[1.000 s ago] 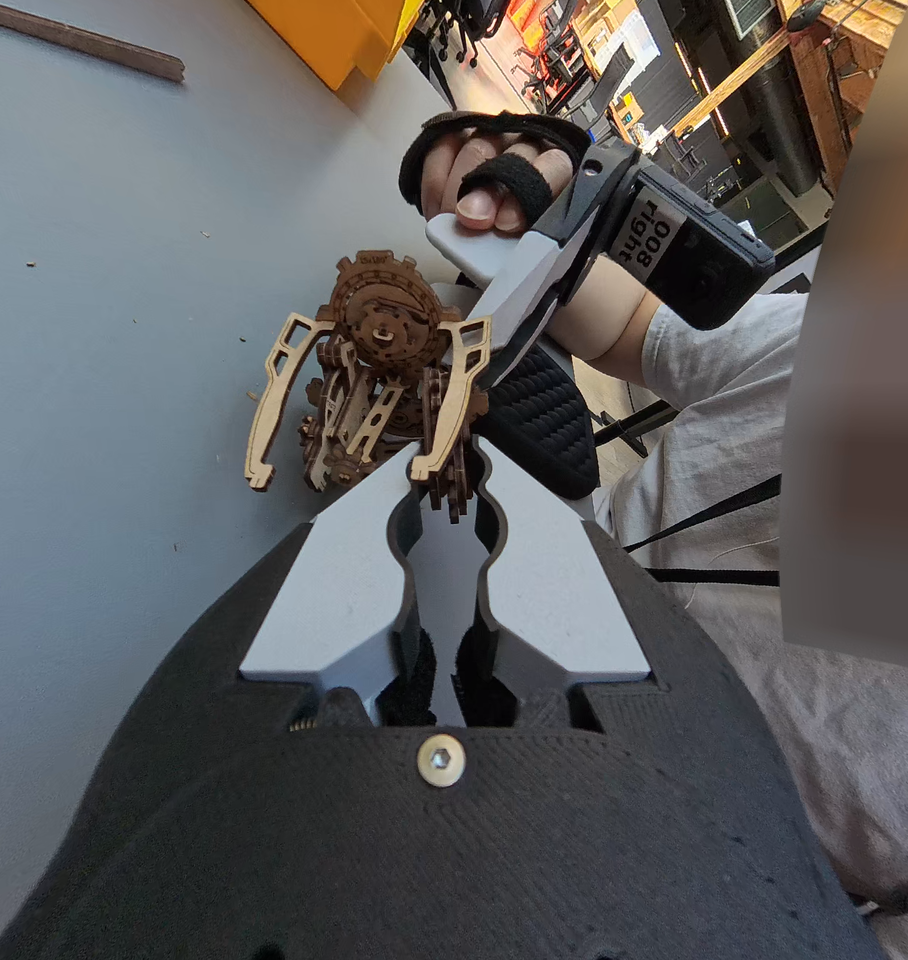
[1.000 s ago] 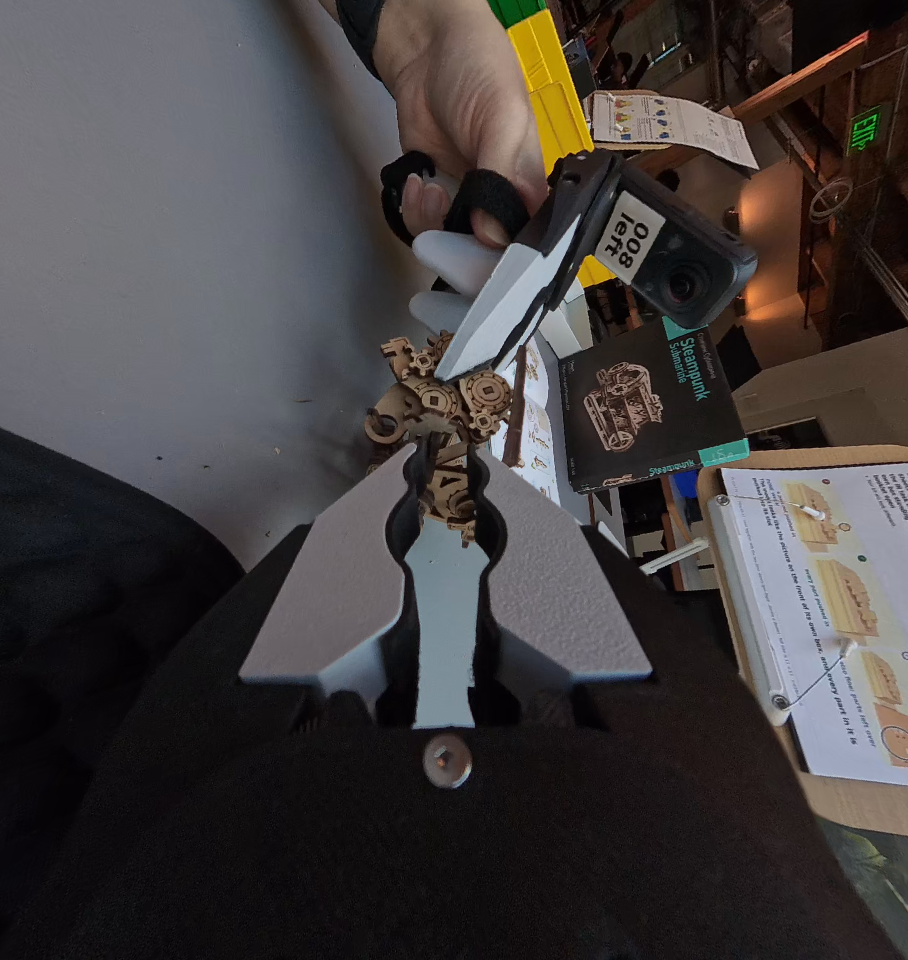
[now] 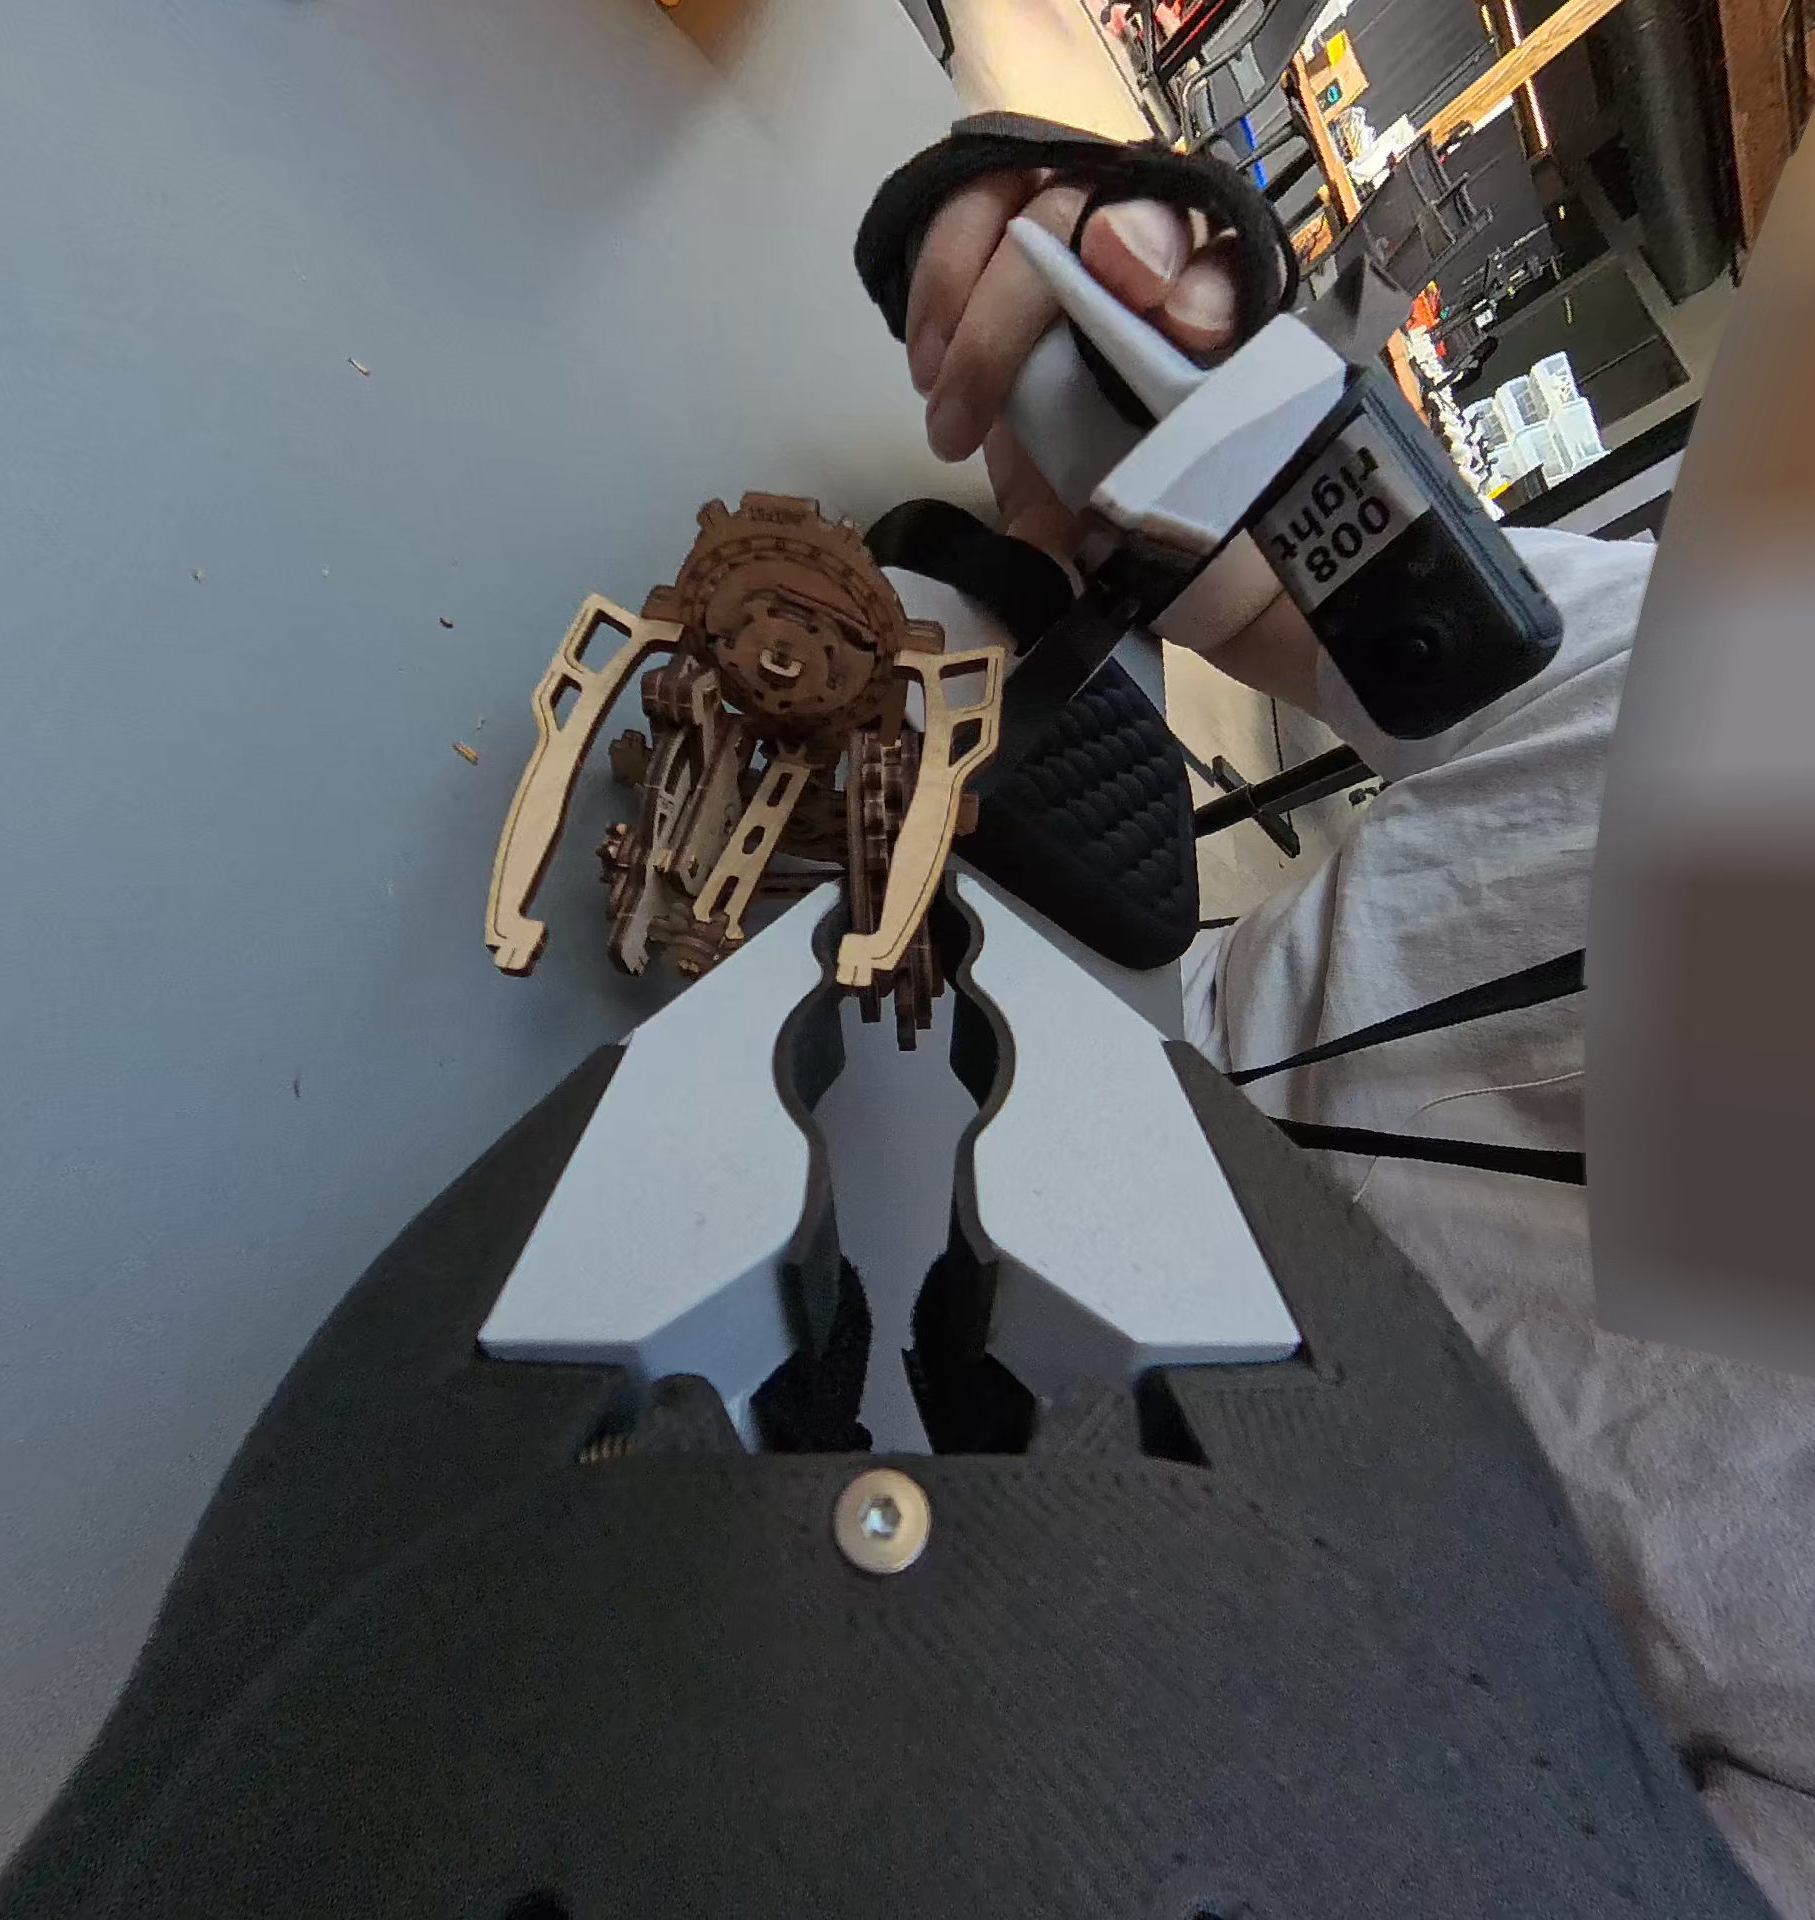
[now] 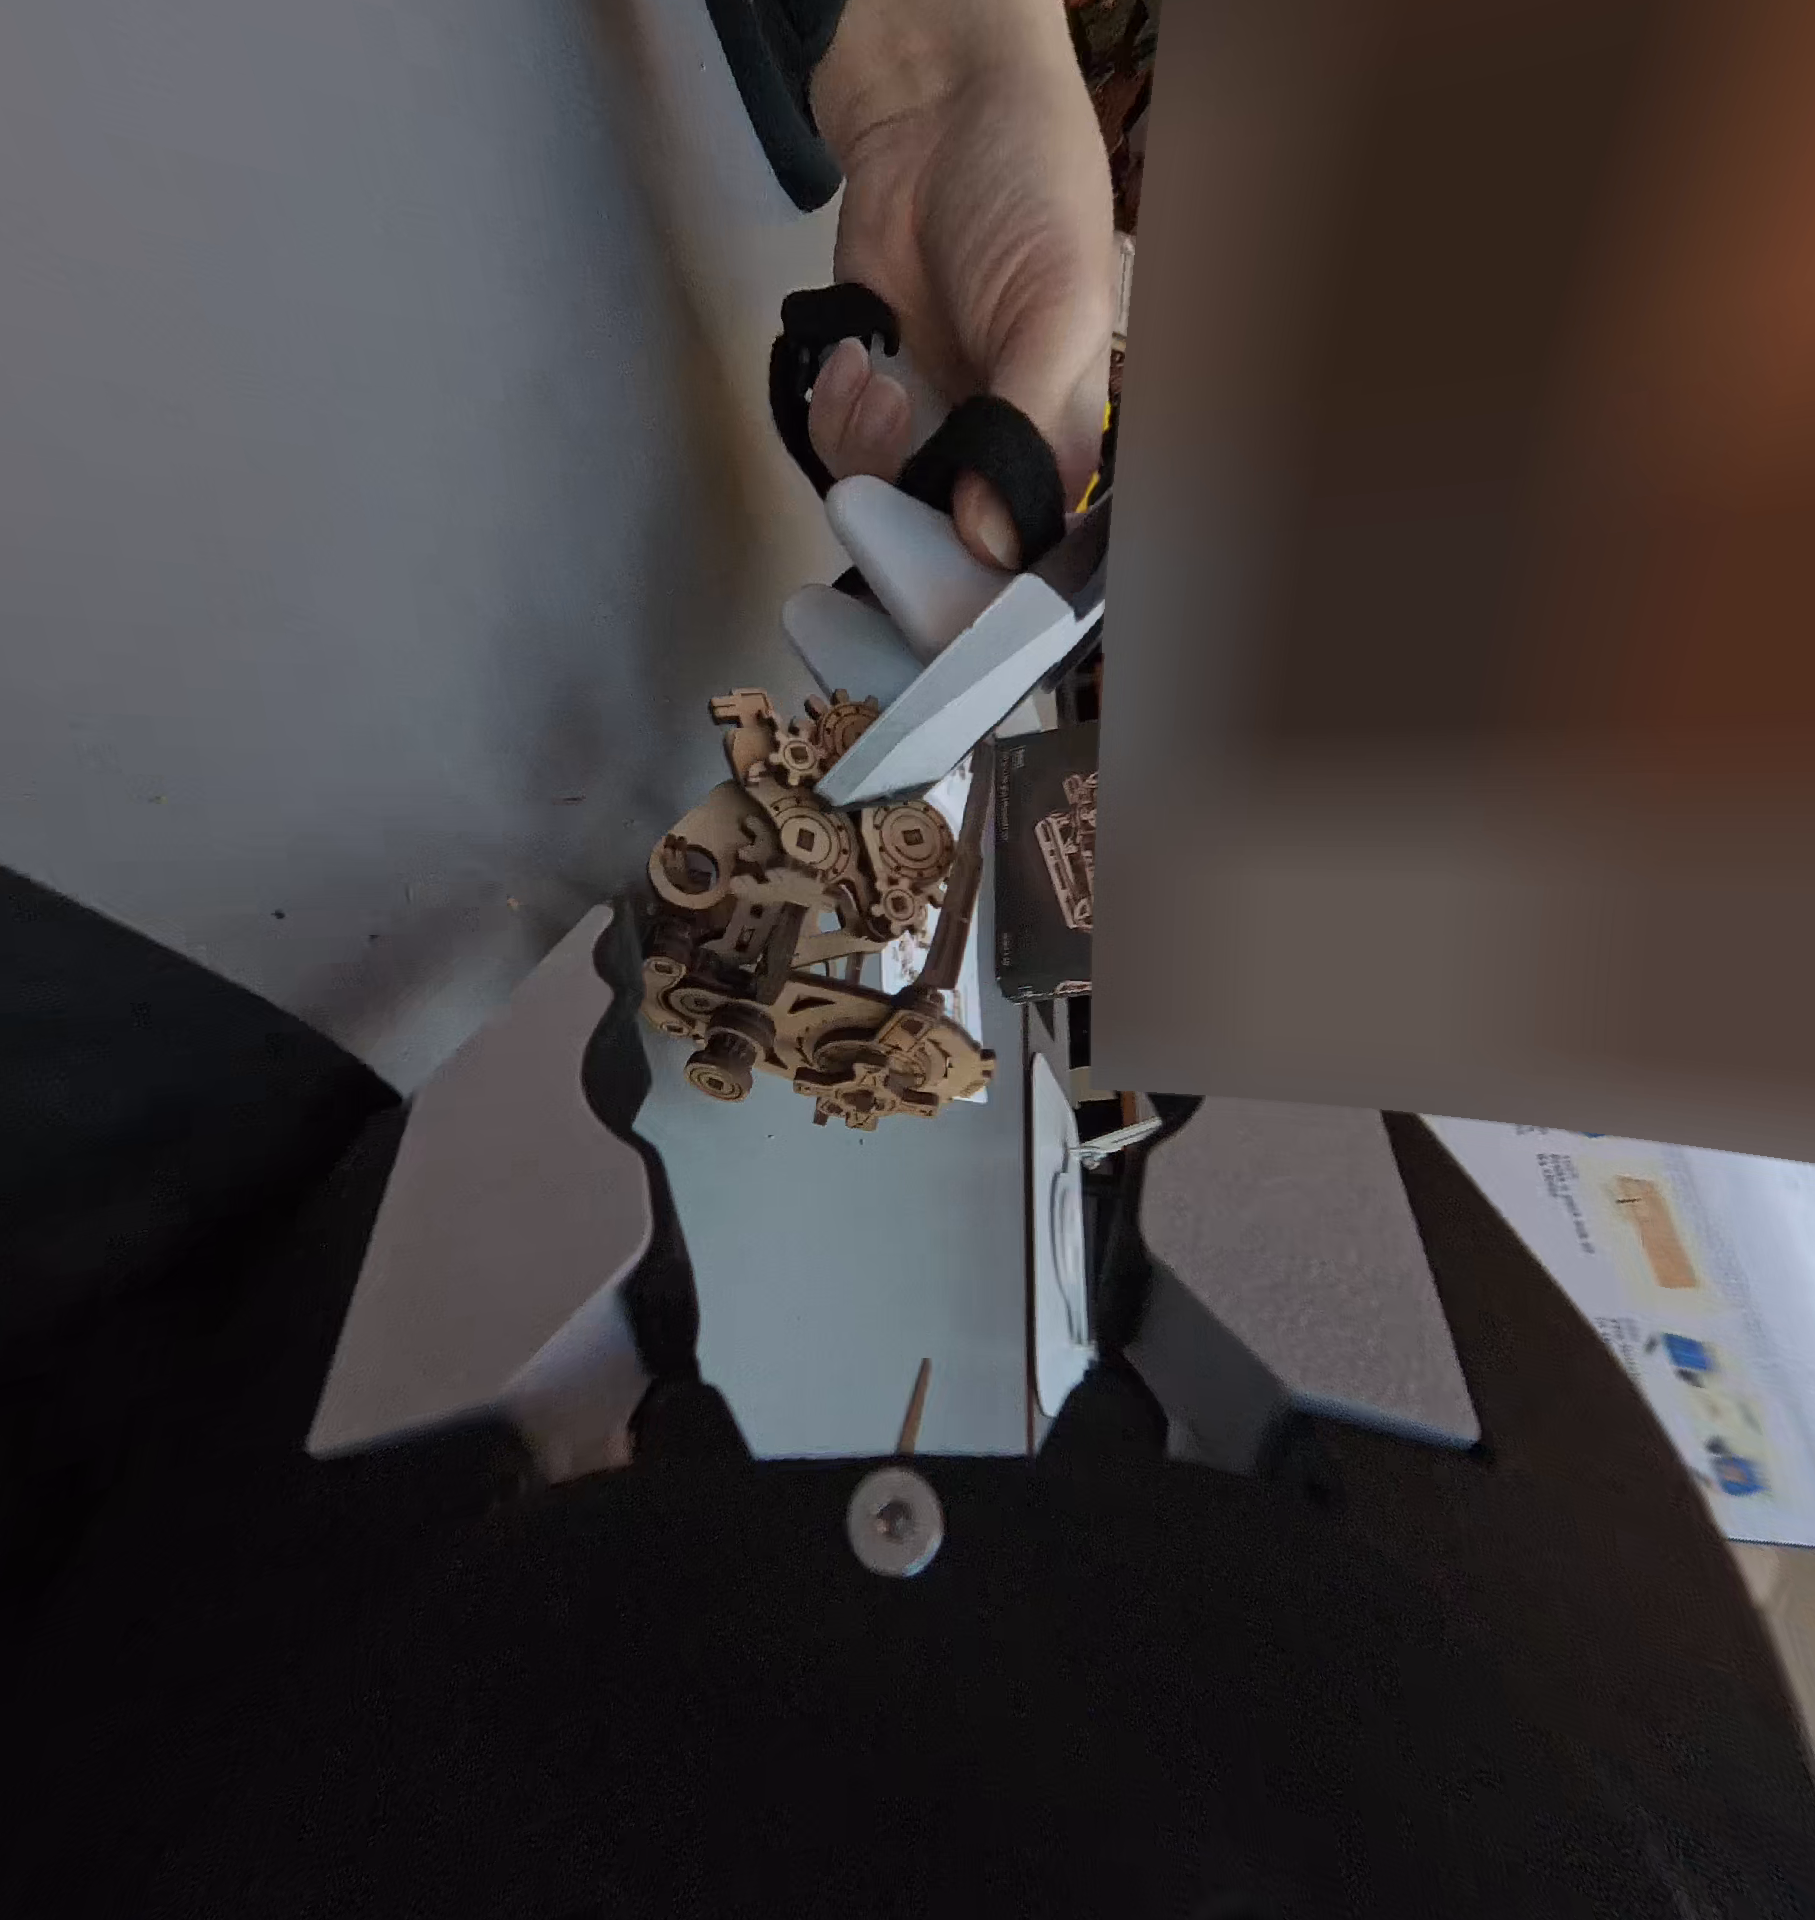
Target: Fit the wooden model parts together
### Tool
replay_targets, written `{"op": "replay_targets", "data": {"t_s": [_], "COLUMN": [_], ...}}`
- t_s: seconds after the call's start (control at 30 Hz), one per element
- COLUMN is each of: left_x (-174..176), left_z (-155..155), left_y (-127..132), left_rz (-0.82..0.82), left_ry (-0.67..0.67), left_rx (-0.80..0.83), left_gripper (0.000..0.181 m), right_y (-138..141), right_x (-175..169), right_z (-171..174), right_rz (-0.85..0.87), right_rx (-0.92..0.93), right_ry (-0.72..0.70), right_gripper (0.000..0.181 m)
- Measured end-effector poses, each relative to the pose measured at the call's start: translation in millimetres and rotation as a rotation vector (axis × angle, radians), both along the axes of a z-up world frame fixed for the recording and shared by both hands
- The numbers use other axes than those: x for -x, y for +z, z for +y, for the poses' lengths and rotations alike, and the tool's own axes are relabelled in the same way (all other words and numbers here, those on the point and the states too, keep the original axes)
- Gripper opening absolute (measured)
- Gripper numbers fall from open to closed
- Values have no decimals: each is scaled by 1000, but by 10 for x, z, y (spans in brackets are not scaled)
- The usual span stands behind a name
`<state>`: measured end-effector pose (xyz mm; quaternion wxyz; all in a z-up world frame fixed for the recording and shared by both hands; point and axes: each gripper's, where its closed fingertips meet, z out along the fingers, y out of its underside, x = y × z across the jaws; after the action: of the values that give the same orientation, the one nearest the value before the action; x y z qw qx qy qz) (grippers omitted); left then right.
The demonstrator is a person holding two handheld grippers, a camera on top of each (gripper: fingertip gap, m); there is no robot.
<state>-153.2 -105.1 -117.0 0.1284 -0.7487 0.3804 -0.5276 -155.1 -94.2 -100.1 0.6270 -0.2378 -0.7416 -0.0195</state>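
**Left fingers pinch the wooden model, right fingers spread wide**

Over to the left wrist view: the left gripper has its grey fingers drawn narrow, tips clamped on the near edge of the wooden model, gripping a stack of dark gear plates beside one pale curved arm piece. The model is held up over the grey surface, toothed round wheel on top, two pale arms hanging down either side. Small wood crumbs dot the surface nearby.

Switch to the right wrist view: the right gripper has its fingers wide apart, and the model sits at the tips, close against the left-hand finger; whether it touches, I cannot tell. The other gripper's grey tip bites the model from above, a strapped hand behind it. A dark box stands just past the model, and an instruction sheet lies far right.
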Motion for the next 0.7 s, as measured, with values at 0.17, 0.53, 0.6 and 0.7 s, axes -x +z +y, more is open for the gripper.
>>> {"op": "replay_targets", "data": {"t_s": [0.17, 0.53, 0.6, 0.7], "left_x": [-7, -34, -35, -42], "left_z": [12, 40, 52, 30], "left_y": [1, -1, -10, -47], "left_rz": [35, 127, 152, 176], "left_ry": [-23, -92, -109, -139], "left_rx": [-11, -32, -44, -32], "left_gripper": [14, 14, 14, 14], "right_y": [-123, -329, -368, -408], "right_x": [71, 105, 107, 111], "right_z": [61, 104, 117, 90], "right_rz": [-144, -493, -537, -572], "right_rx": [221, 325, 328, 381], "right_ry": [21, 34, 26, 36], "right_gripper": [92, 78, 75, 69]}}
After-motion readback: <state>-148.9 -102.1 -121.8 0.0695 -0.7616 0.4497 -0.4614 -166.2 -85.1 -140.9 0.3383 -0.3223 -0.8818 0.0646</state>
